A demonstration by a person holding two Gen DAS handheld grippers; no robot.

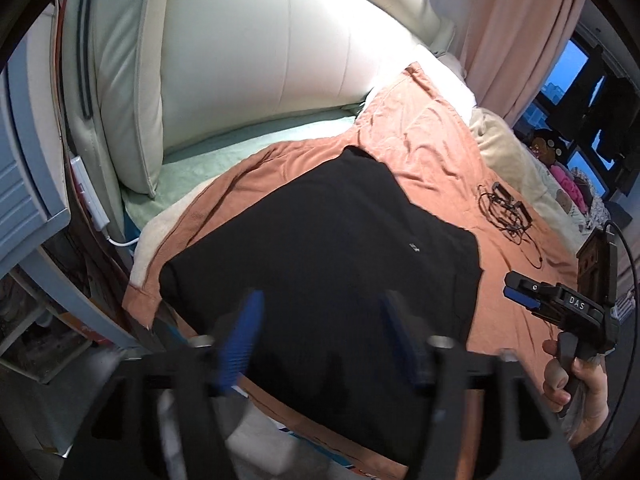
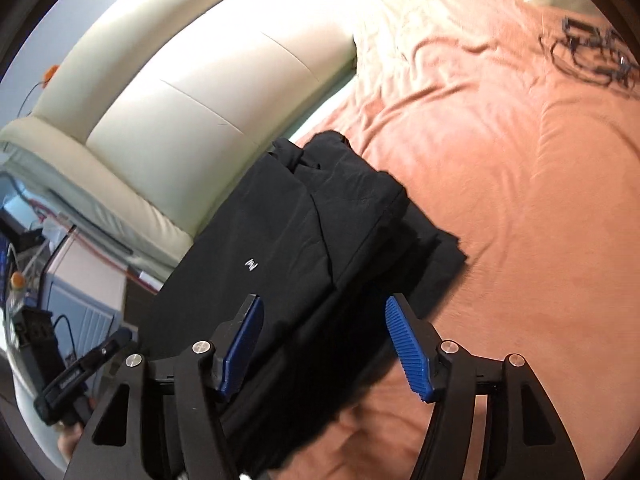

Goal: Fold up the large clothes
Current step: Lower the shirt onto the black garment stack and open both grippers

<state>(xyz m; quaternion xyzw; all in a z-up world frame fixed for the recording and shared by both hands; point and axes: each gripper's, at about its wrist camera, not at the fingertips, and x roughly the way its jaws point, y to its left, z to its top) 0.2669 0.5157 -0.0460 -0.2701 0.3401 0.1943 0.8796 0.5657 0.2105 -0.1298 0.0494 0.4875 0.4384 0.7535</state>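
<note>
We hold both tools spread and empty over the folded black garment (image 1: 320, 248) on the bed (image 1: 440, 152), its long axis running away from us, left tool (image 1: 320, 344) above its middle, right tool (image 2: 324, 344) at its right edge.

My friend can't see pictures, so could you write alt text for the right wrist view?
A folded black garment lies on an orange bedspread, with a cream headboard behind it. The right tool hovers open over its near edge, blue pads apart.
</note>
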